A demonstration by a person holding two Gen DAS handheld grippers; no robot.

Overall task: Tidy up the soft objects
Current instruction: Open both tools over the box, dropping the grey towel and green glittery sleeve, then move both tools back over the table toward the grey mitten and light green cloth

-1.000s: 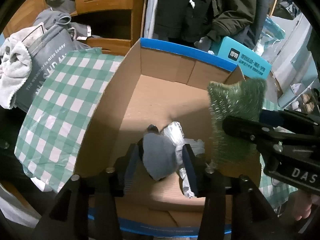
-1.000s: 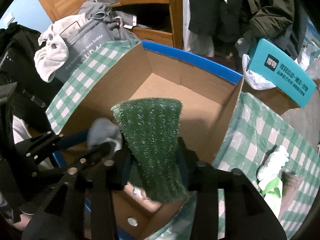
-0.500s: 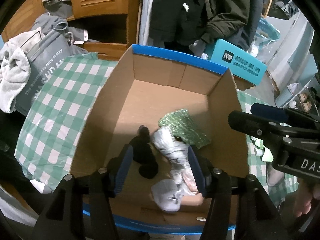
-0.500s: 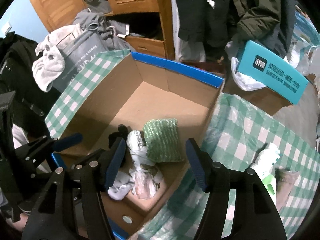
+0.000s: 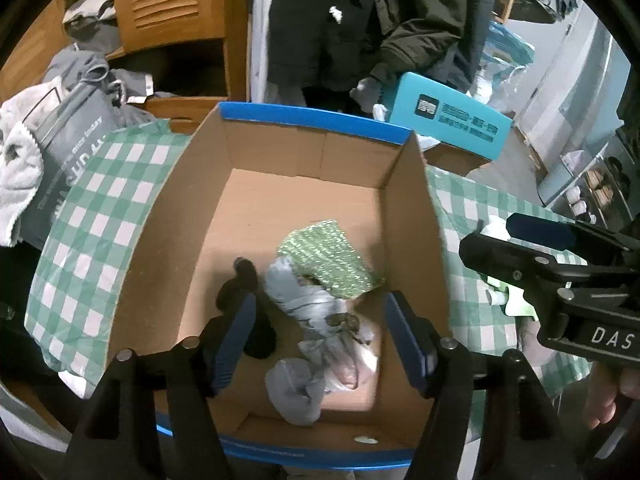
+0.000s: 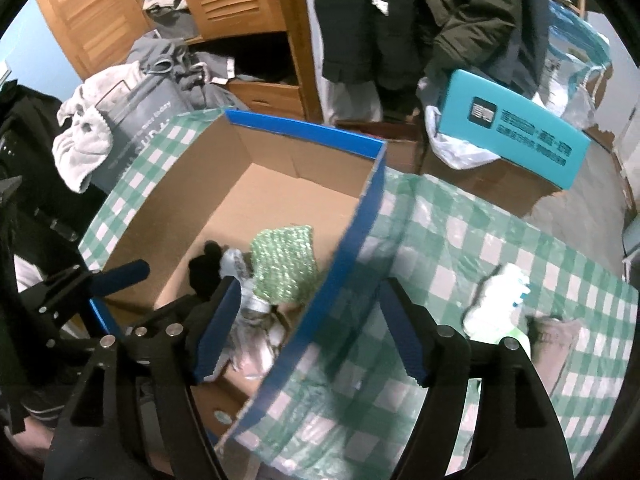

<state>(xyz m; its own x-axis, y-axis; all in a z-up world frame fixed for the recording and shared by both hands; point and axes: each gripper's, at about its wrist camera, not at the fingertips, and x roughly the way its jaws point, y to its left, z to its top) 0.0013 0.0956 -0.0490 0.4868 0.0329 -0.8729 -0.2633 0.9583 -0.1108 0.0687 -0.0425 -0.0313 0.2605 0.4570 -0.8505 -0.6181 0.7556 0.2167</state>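
An open cardboard box (image 5: 280,208) with a blue rim (image 6: 304,130) stands on a green checked cloth. Inside lie a green fuzzy cloth (image 5: 328,256) (image 6: 286,266), a grey sock (image 5: 296,392), a black soft item (image 5: 250,300) (image 6: 206,270) and a crumpled pale bag (image 5: 336,320). My left gripper (image 5: 320,344) is open and empty above the box's near end. My right gripper (image 6: 308,332) is open and empty over the box's right wall; it also shows in the left wrist view (image 5: 540,256).
On the checked cloth (image 6: 480,240) right of the box lie a white and light-green soft item (image 6: 500,304) and a brownish one (image 6: 556,340). A teal box (image 6: 516,136) stands behind. A grey bag with a white towel (image 5: 24,168) sits left. Wooden cupboard and hanging coats stand behind.
Both grippers opened. The grey sock dropped from the left gripper and the green cloth from the right gripper into the box. The right gripper then moved right, over the box wall.
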